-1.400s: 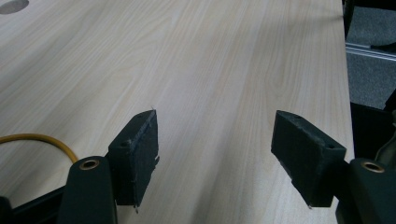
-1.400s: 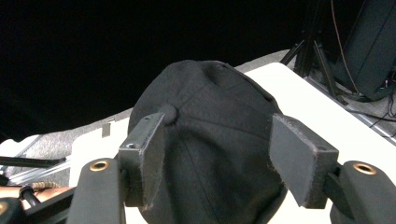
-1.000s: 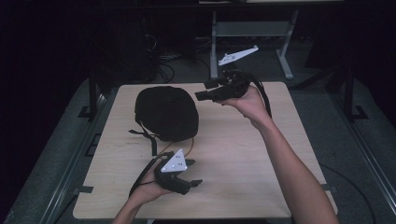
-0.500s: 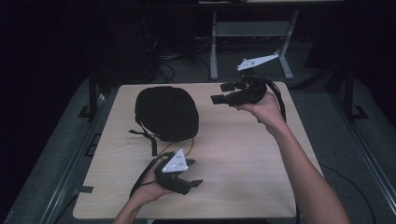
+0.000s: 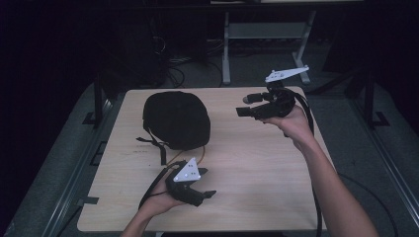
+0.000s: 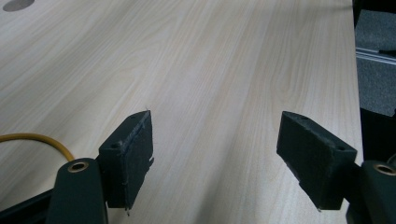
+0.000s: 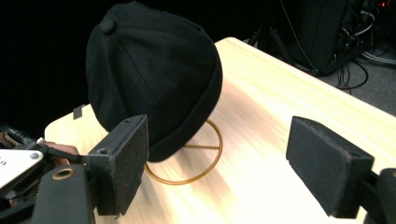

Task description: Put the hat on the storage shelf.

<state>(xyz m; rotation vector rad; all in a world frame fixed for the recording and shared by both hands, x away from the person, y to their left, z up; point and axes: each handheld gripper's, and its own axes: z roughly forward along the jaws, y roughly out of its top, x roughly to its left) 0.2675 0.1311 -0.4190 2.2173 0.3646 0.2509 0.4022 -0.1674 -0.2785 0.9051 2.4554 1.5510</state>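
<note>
From the high view, a black cap [image 5: 176,120] is seen sitting toward the far left of the pale wooden surface [image 5: 257,168], perched on a thin yellow wire stand [image 5: 190,150] whose ring peeks out at its near edge, with a dark strap trailing off beside it. The right tool [image 5: 243,105] is held above the far right part of the surface, pointed leftward at the cap but well apart from it; the left tool [image 5: 206,183] is held low near the front edge, aimed away from the cap, over bare wood. In the left gripper view, the left tool [image 6: 215,163] is shown with its jaws spread wide and nothing between them, only wood grain beneath and a curve of yellow wire at the lower left. In the right gripper view, the right tool [image 7: 233,168] is likewise gaping and empty, and the cap [image 7: 154,77] is framed straight ahead, its top button visible, the wire stand [image 7: 187,163] looping out from under the rim. A grasp on the cap looks to be the step in hand; it would be done best if the rim were approached low and level, one pad slipped under the edge, so the light stand is not dragged or tipped. The upright of the stand is hidden by the cap, the near surface is blurred, and the cap's far side is lost against the dark background.
</note>
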